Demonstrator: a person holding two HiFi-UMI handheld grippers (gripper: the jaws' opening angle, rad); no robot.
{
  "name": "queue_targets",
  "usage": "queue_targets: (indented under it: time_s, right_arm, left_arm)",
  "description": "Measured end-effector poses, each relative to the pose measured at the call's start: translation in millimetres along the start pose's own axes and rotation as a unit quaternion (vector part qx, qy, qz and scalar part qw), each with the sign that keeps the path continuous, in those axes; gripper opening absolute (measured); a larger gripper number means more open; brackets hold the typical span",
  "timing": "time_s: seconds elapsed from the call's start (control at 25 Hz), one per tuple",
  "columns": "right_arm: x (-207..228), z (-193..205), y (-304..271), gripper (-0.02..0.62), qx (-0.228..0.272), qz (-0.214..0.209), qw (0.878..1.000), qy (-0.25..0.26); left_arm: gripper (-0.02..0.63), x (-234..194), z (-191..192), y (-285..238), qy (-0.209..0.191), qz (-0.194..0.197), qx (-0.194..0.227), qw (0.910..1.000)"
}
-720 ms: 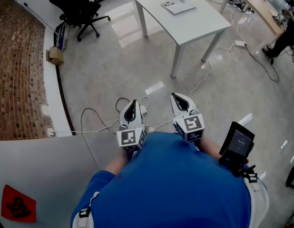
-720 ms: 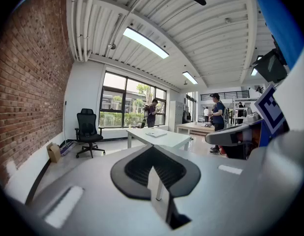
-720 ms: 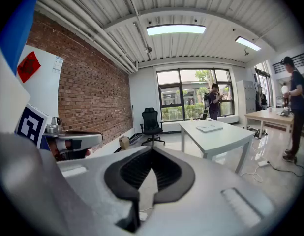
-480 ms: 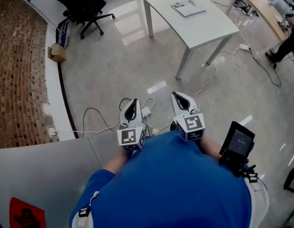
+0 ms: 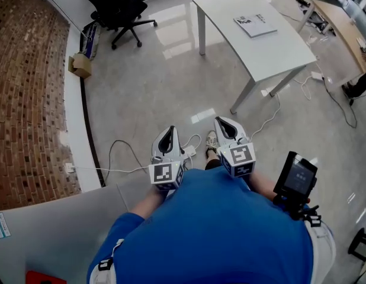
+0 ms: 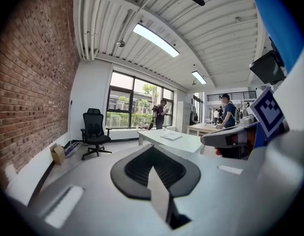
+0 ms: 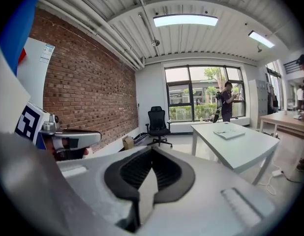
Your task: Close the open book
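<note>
Both tools are empty, jaws pressed together with nothing between them. The left tool (image 5: pixel 166 134) and the right tool (image 5: pixel 224 126) sit side by side just in front of the person's body, tipped slightly below level.

The book (image 5: pixel 256 25) lies flat, apparently open, well ahead of the tools and over on the right tool's side. It rests on the far part of a white worktop (image 5: pixel 272 55), far out of reach.

The step in hand looks like the approach. It would be done well by walking up to the worktop's near edge and parting one tool's jaws only once beside the book. That tool then lifts one cover by its outer edge and folds it over. The other tool steadies the opposite half so the book does not skate on the smooth top.

Glossy grey floor (image 5: pixel 165 81) lies between, with loose cables (image 5: pixel 119 141) just ahead, probably a trip risk. On the left tool's side are a brick wall (image 5: pixel 23 87), a cardboard box (image 5: pixel 81 65) and a black office chair (image 5: pixel 115 5).
</note>
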State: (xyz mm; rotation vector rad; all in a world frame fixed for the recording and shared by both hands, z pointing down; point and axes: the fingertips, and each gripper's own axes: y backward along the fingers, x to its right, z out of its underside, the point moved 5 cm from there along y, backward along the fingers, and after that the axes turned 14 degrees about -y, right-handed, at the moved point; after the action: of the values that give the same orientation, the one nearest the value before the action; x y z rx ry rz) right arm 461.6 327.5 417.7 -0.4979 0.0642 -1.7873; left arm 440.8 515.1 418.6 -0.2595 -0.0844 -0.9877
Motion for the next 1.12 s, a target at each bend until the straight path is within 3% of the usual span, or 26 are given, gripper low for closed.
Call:
queue_targets:
  time_s: [0.28,0.48,0.72,1.12]
  right_arm:
    - [53,-50,-94,0.003,0.014,-0.018,1.0,-0.002]
    - [106,-98,-143,0.003,0.005,-0.014,1.0,-0.013]
    - [154,-116,-182,0.003,0.022,-0.012,1.0,-0.016]
    - [202,-126,-225,0.003,0.019,0.024,0.998,-0.051]
  left_arm:
    - [0.006,-39,-25,-106,-0.013,-0.022,0.0,0.9997]
    - [0.006,-44,-45,-192,-0.016,-0.025,-0.001,0.9996]
    - [0.007,-43,-63,-258,-0.025,-0.017,0.001,0.9995]
    - [0.006,-46,-69,-339,-0.05,0.028,-0.007,0.9983]
